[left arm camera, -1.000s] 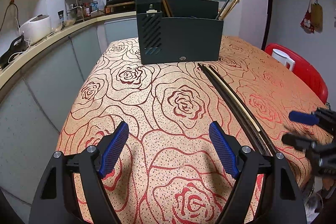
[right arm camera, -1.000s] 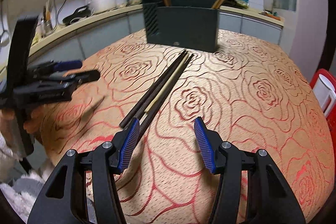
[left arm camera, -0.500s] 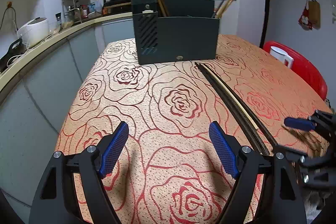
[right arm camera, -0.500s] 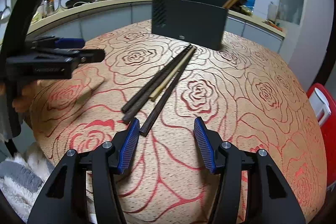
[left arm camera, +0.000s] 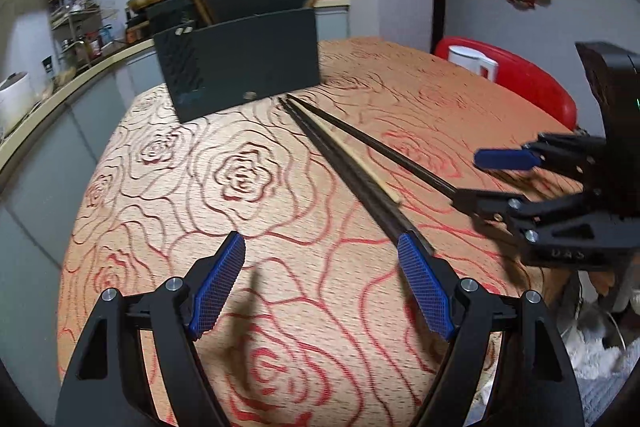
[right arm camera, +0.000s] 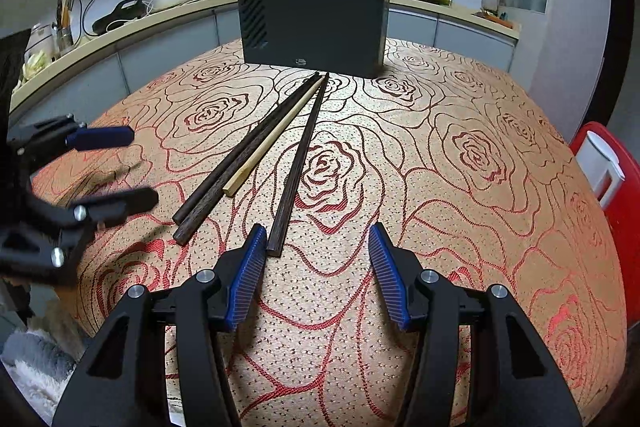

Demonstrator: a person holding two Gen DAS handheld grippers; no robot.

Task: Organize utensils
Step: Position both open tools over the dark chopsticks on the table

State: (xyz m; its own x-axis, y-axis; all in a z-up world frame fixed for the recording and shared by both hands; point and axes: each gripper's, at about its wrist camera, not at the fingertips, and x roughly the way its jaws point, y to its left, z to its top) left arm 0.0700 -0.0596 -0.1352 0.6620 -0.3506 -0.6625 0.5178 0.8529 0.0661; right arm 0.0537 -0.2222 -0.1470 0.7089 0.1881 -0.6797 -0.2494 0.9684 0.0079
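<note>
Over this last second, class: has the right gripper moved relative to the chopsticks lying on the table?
Yes. The right gripper has advanced toward the dark chopstick, whose near end now lies just by its left pad; the holder stays put.

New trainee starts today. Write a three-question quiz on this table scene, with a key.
1. True or false: the right tongs are shut on a chopstick.
2. How many chopsticks lie loose on the tablecloth? A) two B) four C) six
3. Fill in: the only light-coloured chopstick lies between two ____ ones.

Key
1. False. The jaws stand open; the lone dark chopstick ends just ahead of one pad, ungripped.
2. B. Two dark chopsticks side by side, the light one, and the lone dark one.
3. Dark.

More chopsticks already stand in the dark holder at the far end. The left tongs are open and empty.
</note>
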